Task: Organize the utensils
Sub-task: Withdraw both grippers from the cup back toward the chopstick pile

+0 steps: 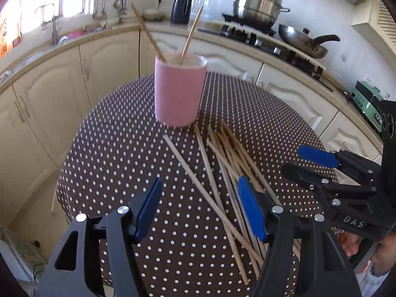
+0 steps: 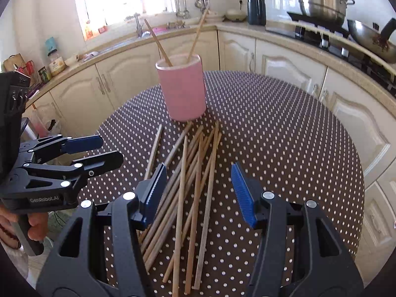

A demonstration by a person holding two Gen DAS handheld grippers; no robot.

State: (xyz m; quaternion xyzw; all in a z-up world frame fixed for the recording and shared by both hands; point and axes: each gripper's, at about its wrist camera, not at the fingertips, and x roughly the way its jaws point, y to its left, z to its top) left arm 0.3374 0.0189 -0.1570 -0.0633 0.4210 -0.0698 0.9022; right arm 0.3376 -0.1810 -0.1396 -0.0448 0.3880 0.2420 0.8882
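A pink cup (image 1: 179, 91) stands upright near the far side of the dotted surface (image 1: 118, 153), placed as the collecting holder: two chopsticks (image 1: 148, 33) already lean inside it, their tips fanning out above the rim. The rest of the task's things, a loose pile of chopsticks (image 2: 193, 185), lies flat and crisscrossed just in front of the cup, some overlapping, so any single stick probably has to be teased from its neighbours. The right gripper (image 2: 198, 188) hangs directly over that pile, angled downward, its blue pads spread apart and empty with several sticks showing in the gap, apparently lined up for a pick. The left gripper (image 1: 199, 205) is likewise parted and holds nothing; it hovers over the pile's left edge, near a lone stick (image 1: 198, 185) lying apart, seemingly ready to take that easier one.
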